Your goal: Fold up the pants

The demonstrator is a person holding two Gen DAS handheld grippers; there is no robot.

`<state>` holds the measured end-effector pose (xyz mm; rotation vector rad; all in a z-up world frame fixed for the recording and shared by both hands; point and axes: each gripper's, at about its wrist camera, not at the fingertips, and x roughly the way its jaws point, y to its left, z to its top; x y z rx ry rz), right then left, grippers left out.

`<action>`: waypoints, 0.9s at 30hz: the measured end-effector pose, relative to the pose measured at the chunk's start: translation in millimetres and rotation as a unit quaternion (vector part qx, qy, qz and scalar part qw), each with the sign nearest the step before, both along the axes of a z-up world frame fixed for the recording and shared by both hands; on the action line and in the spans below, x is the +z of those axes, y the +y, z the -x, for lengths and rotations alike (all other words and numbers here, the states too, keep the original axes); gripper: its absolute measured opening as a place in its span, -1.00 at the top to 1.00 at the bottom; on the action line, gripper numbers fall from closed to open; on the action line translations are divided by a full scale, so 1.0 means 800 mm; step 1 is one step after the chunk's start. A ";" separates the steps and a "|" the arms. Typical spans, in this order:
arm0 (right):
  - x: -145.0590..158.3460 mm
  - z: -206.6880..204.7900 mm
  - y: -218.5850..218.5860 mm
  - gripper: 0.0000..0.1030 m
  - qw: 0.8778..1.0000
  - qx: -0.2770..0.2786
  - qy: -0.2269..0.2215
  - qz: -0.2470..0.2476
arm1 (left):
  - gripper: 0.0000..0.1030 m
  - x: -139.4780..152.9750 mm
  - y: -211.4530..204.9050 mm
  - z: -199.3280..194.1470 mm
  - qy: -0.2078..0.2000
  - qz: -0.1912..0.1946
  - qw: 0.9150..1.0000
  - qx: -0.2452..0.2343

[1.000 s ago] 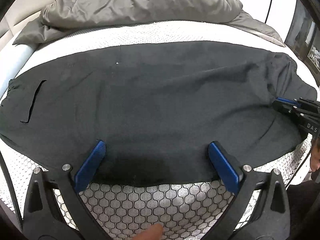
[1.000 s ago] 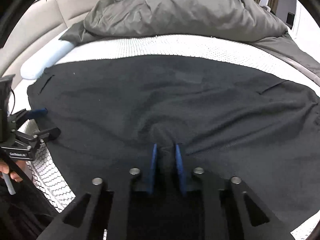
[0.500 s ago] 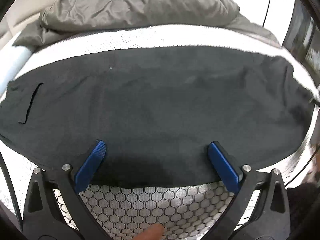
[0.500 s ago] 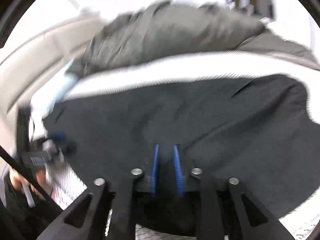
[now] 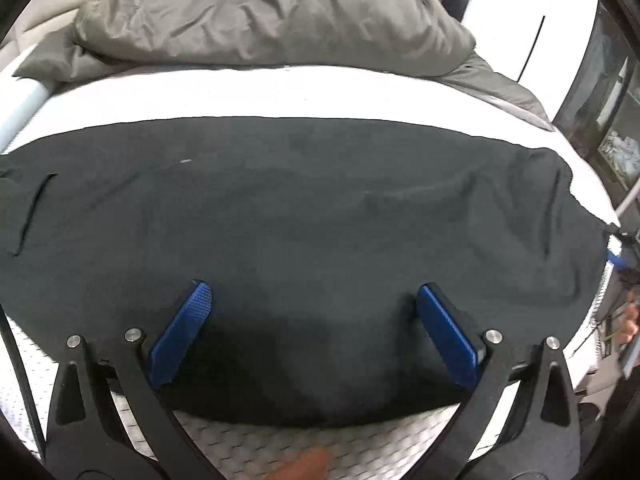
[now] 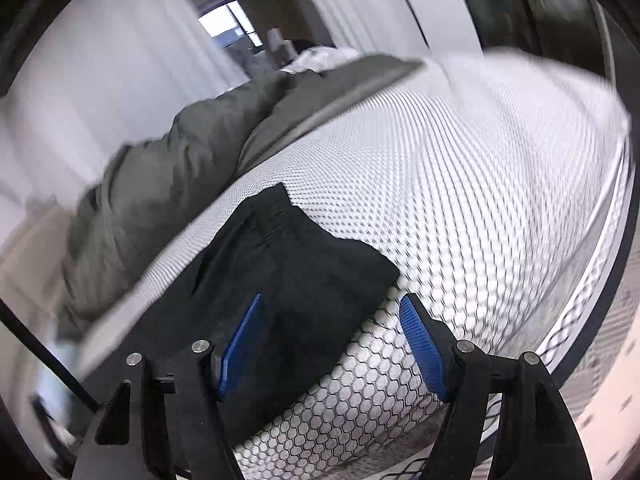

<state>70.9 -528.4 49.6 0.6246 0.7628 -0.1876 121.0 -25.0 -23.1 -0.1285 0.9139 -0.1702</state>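
Note:
The black pants [image 5: 304, 216] lie flat and spread wide across the white mattress [image 5: 280, 92], with a pocket slit at the far left. My left gripper [image 5: 314, 312] is open and empty, its blue pads over the pants' near edge. My right gripper [image 6: 332, 320] is open and empty at the end of the pants [image 6: 288, 264], its left pad over the cloth and its right pad over the bare honeycomb mattress [image 6: 460, 200]. The right gripper shows small at the right edge of the left wrist view [image 5: 620, 256].
A crumpled grey duvet [image 5: 260, 12] is heaped at the back of the bed and shows in the right wrist view [image 6: 168, 176]. A pale bolster [image 5: 20, 108] lies at the far left. Dark glass-fronted furniture [image 5: 608, 112] stands at the right.
My right gripper has let go of the pants, opened, and swung to their right end. My left gripper has stayed open and moved slightly forward over the cloth. The right wrist view is blurred.

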 end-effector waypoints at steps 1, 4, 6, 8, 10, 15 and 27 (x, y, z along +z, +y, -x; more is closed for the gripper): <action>-0.008 -0.008 0.002 -0.39 0.999 0.023 -0.006 -0.024 | -0.98 -0.001 -0.009 -0.003 0.002 -0.004 1.000 -0.007; -0.022 -0.026 0.003 0.27 0.998 0.042 0.003 -0.048 | -0.98 -0.008 -0.046 -0.010 0.012 -0.050 0.998 -0.026; -0.024 -0.024 0.002 0.55 0.998 0.042 0.006 -0.046 | -0.99 -0.014 -0.059 -0.015 0.015 -0.069 0.997 -0.017; -0.028 -0.008 0.000 0.59 0.998 0.045 -0.002 -0.054 | -0.98 -0.016 -0.058 -0.020 0.021 -0.056 0.998 -0.008; -0.038 0.000 -0.004 0.59 0.997 0.054 0.002 -0.061 | -0.98 -0.018 -0.054 -0.026 0.027 -0.049 0.998 -0.005; 0.005 0.009 -0.004 -0.32 0.999 0.015 -0.003 0.040 | -0.98 -0.018 -0.050 -0.028 0.025 -0.053 0.998 -0.008; 0.036 -0.195 0.049 -0.60 0.978 0.125 0.050 0.158 | -0.98 -0.015 -0.042 -0.004 0.023 -0.045 0.999 -0.013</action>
